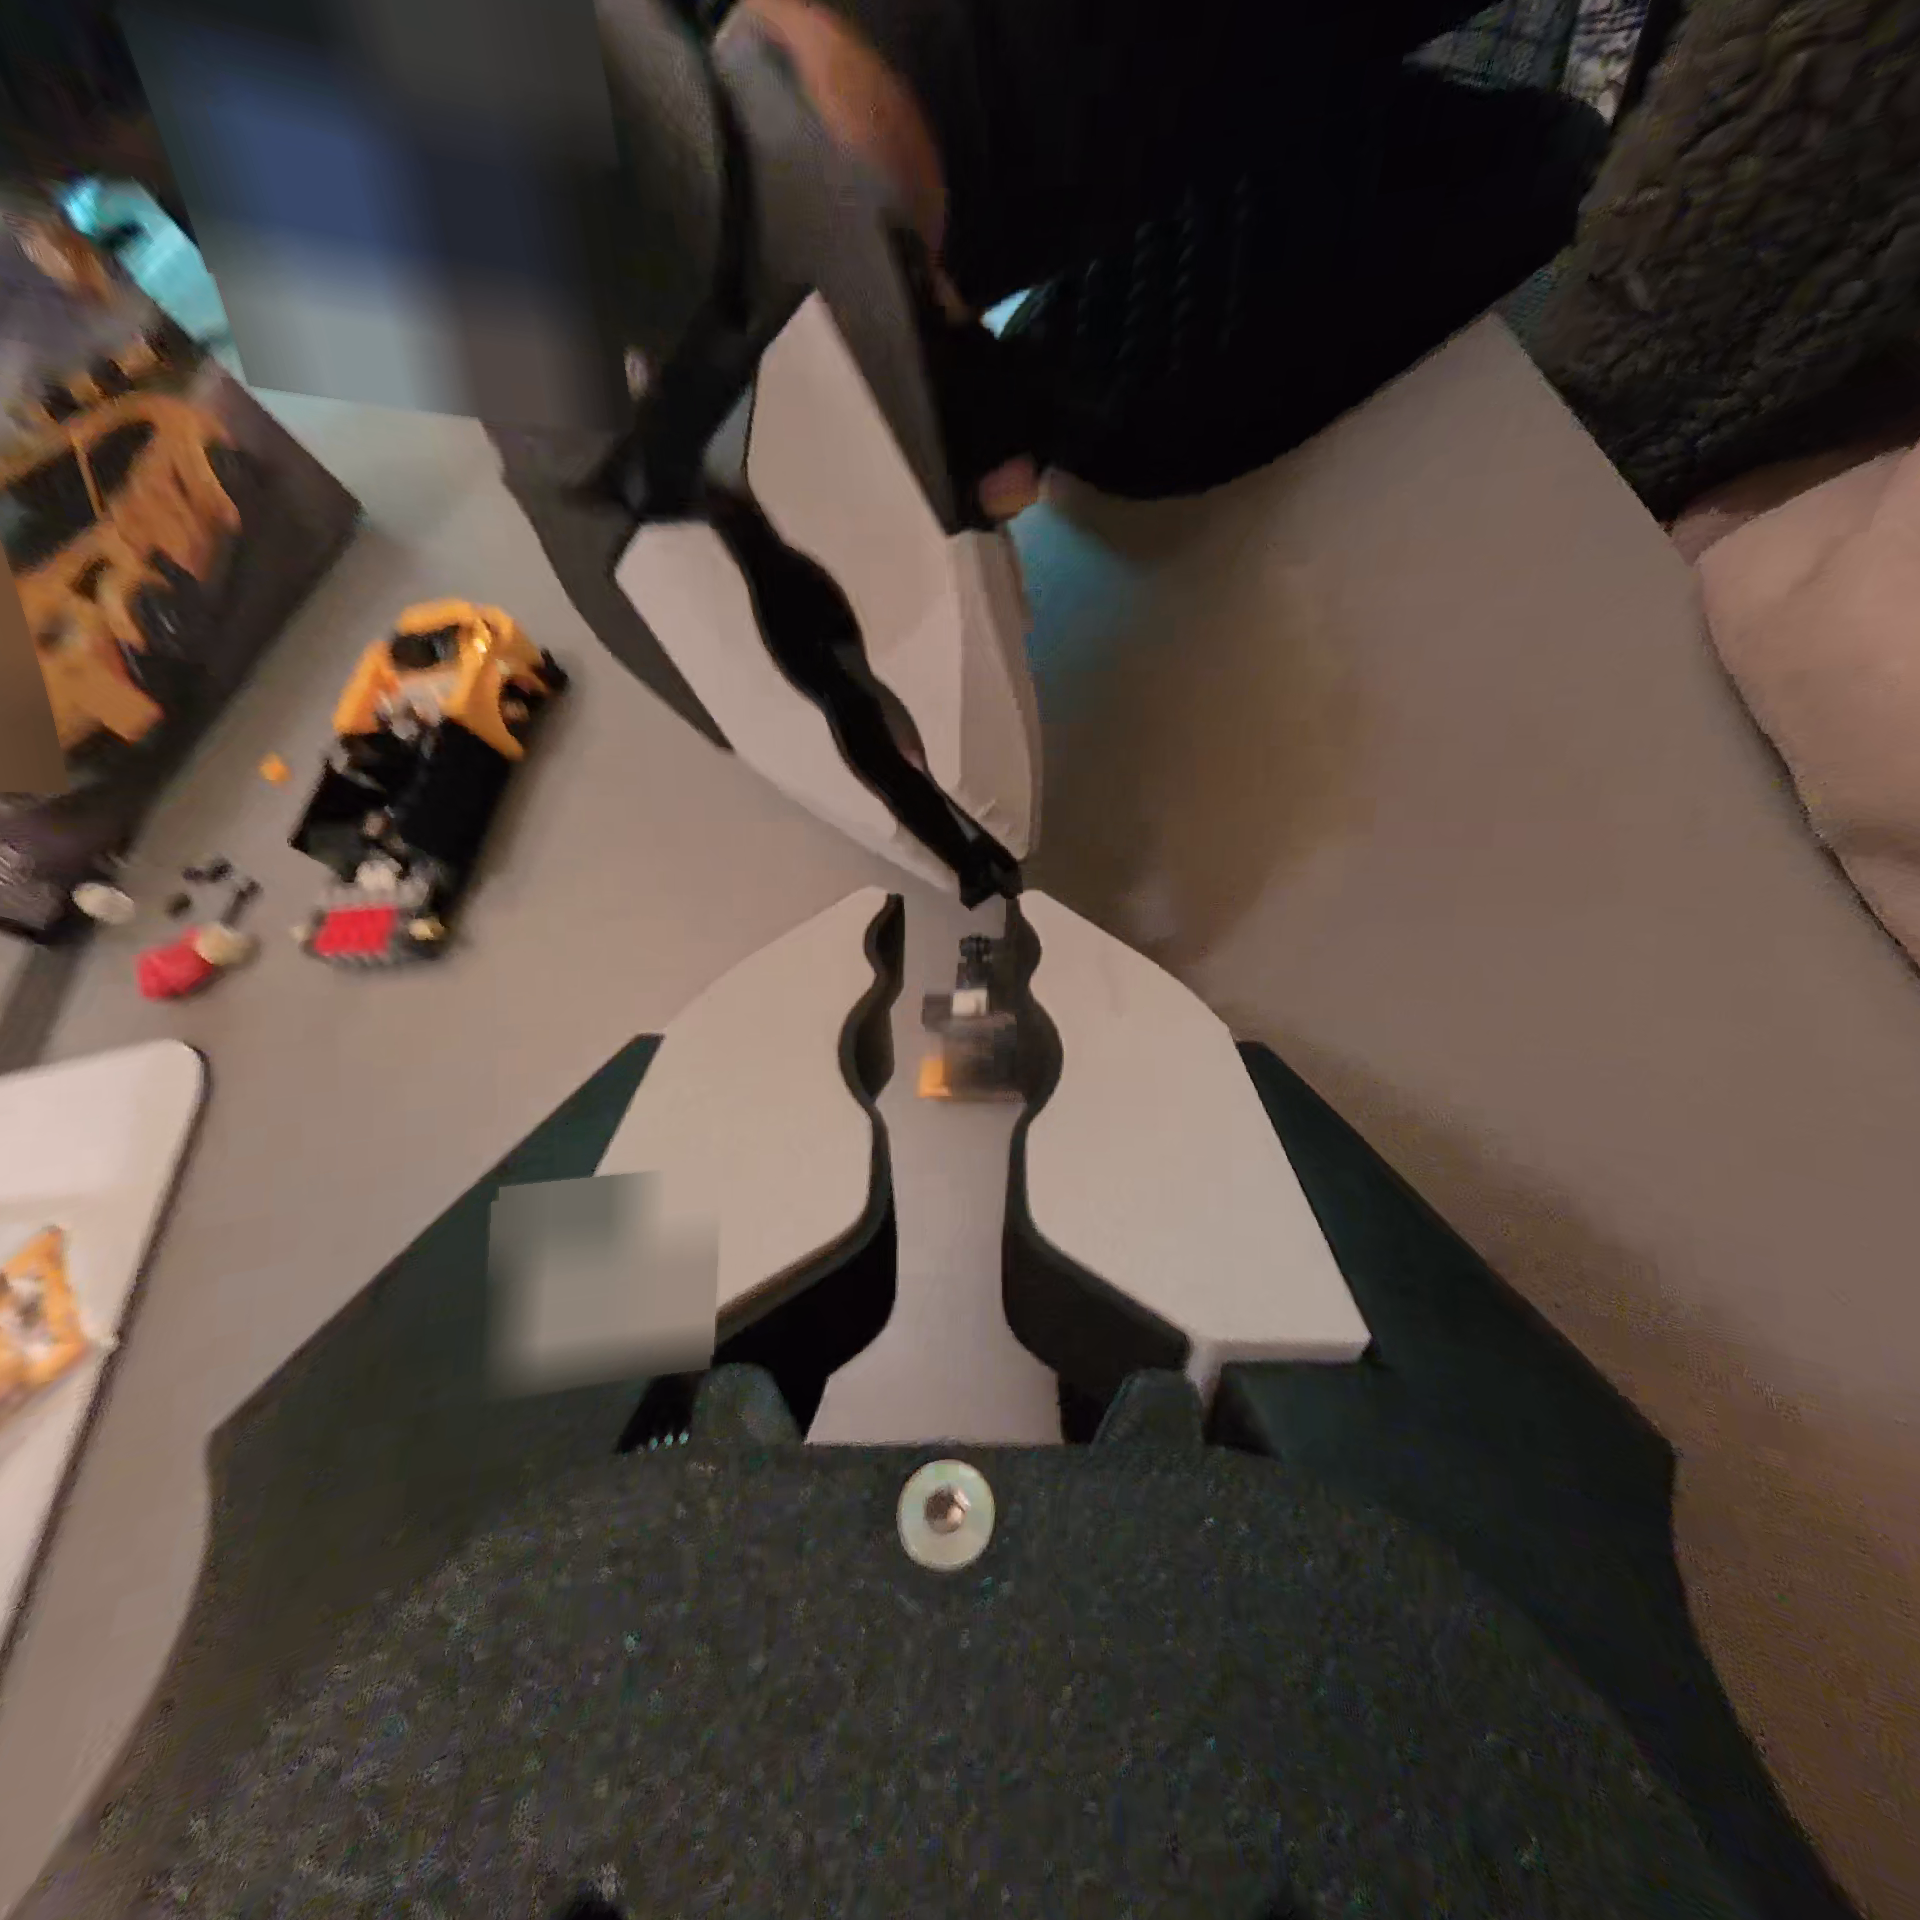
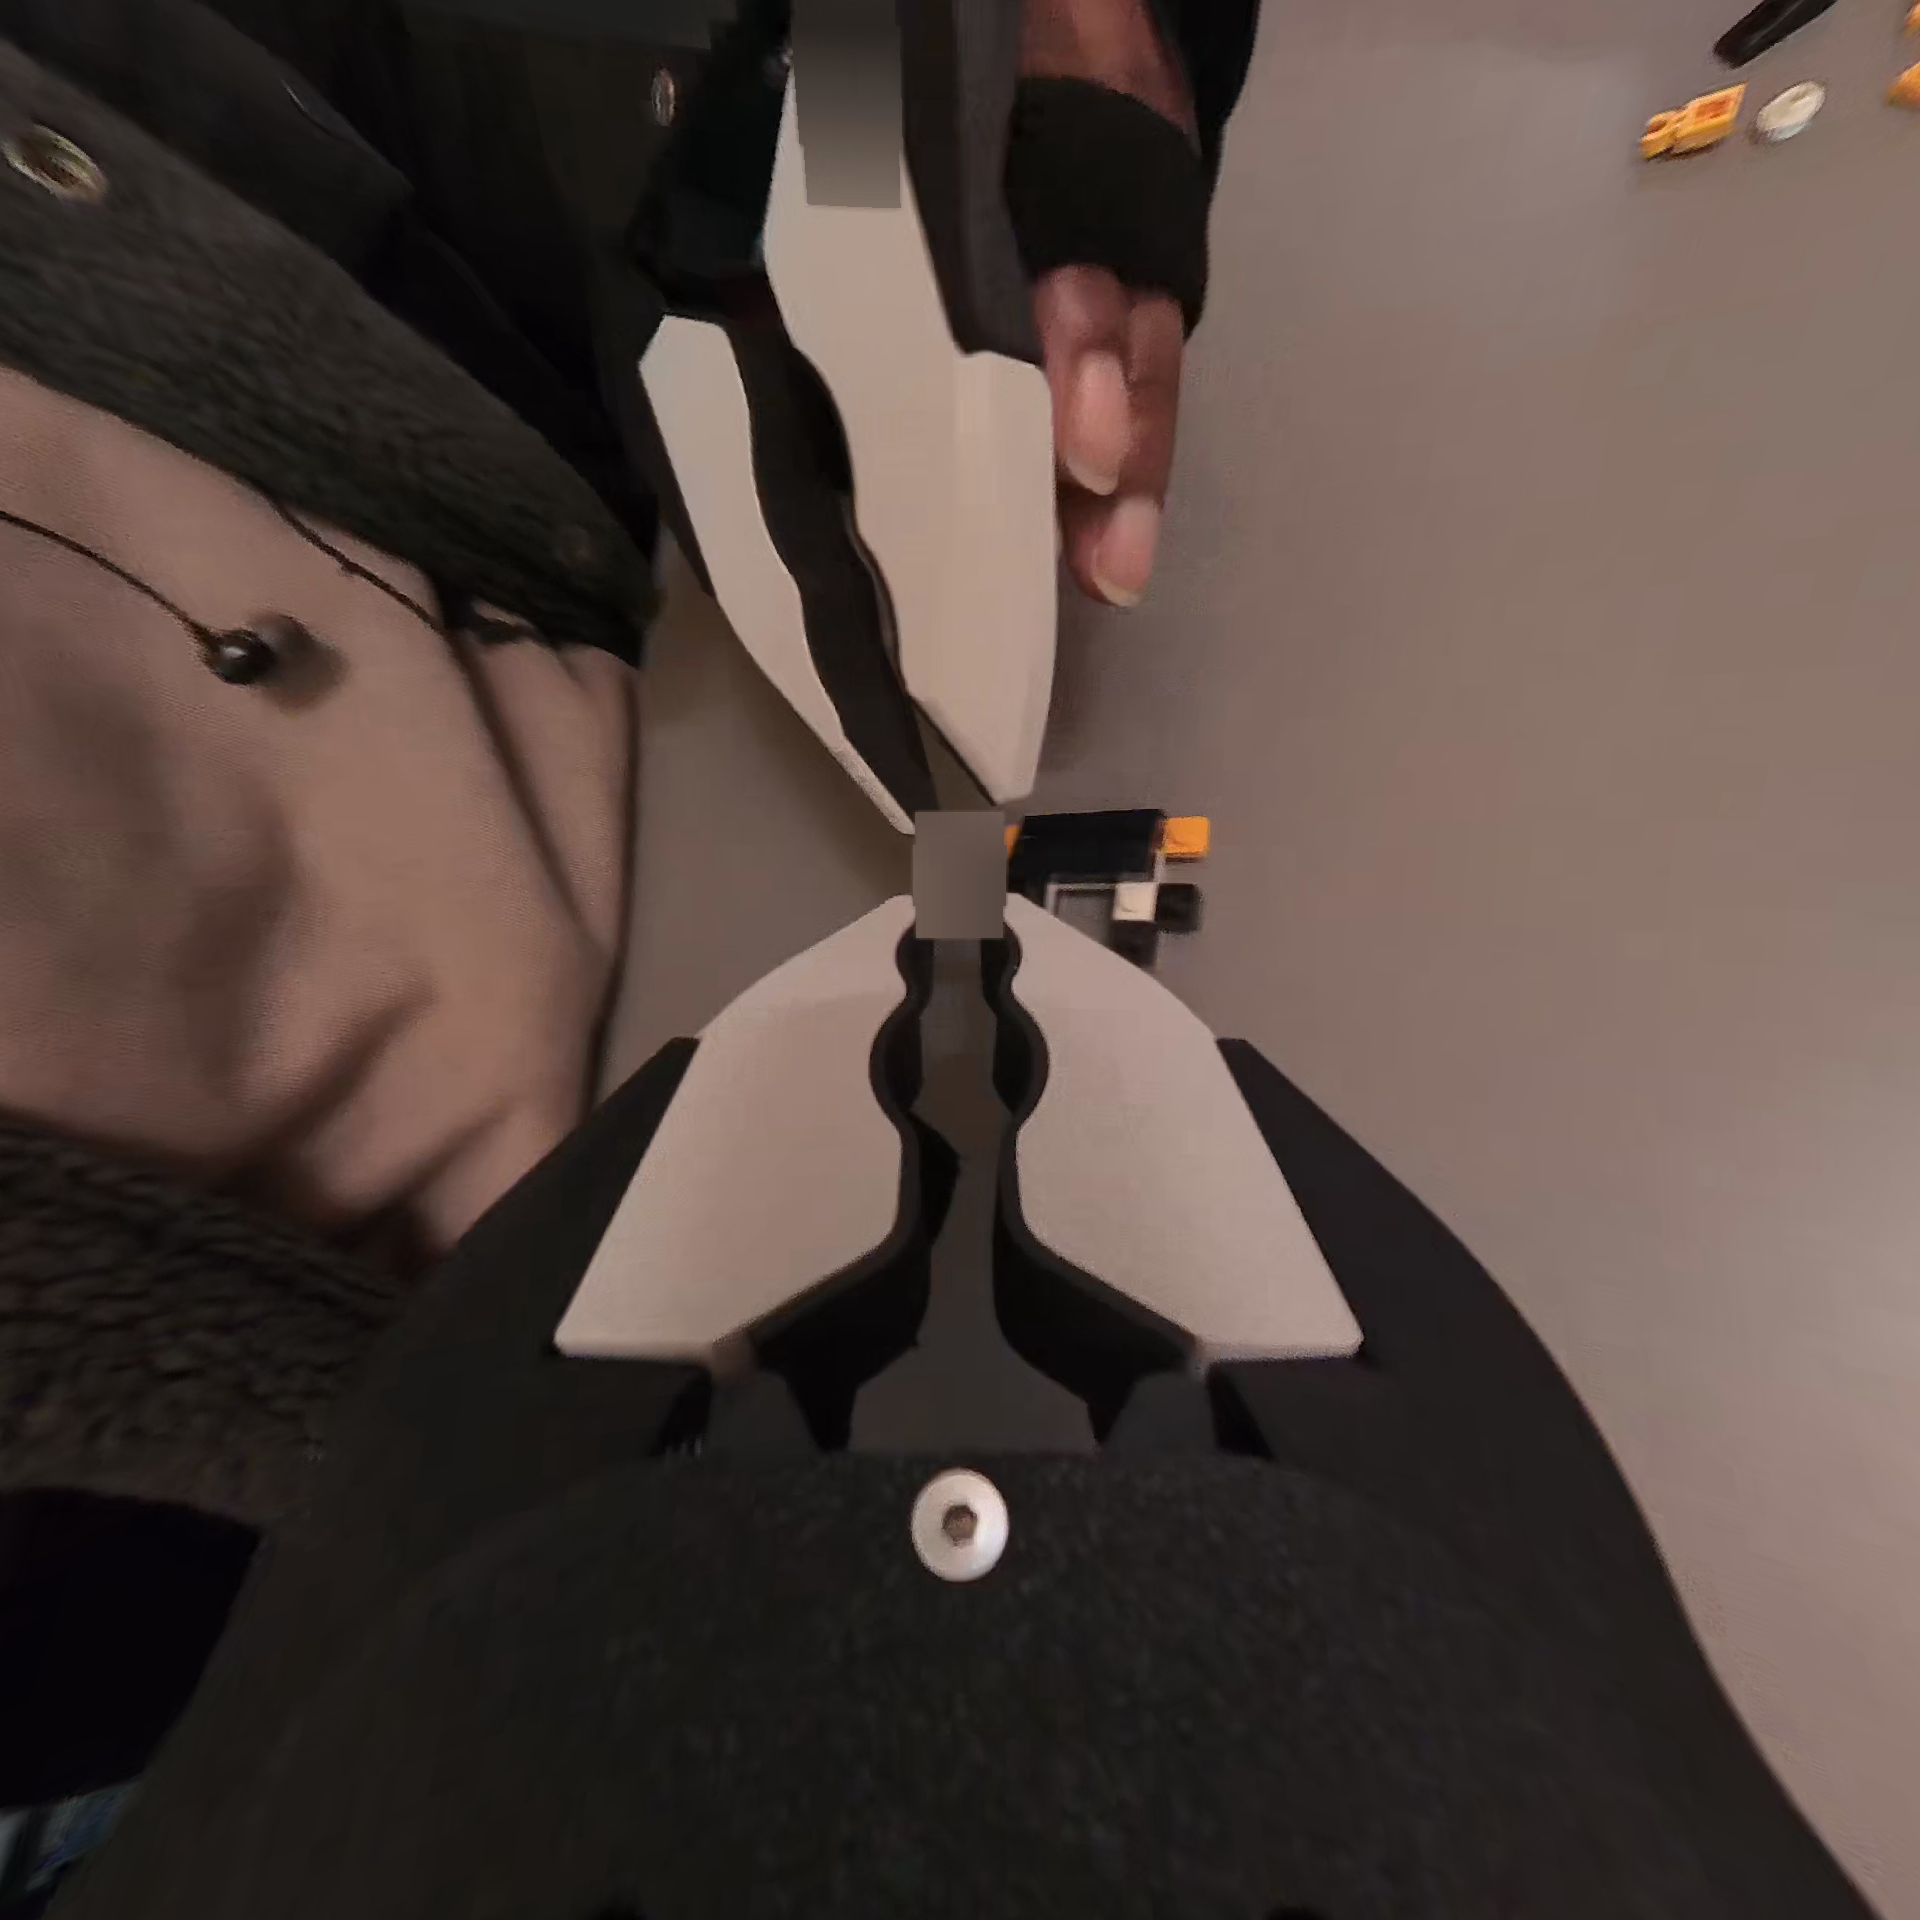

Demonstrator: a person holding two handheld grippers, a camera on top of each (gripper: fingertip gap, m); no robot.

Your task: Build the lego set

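Meeting tip to tip, the left gripper (image 1: pixel 951 914) holds the subassembly (image 1: pixel 971 1023) between its jaws; right gripper (image 2: pixel 956 925) jaws nearly together, contents hidden.

My left gripper (image 1: pixel 951 914) has two white fingers (image 1: pixel 769 1122) with wavy black inner edges, on a black grainy body with one silver screw (image 1: pixel 945 1512). My right gripper (image 2: pixel 958 925) looks the same. I wear black fingerless gloves (image 2: pixel 1112 187) and dark sleeves.
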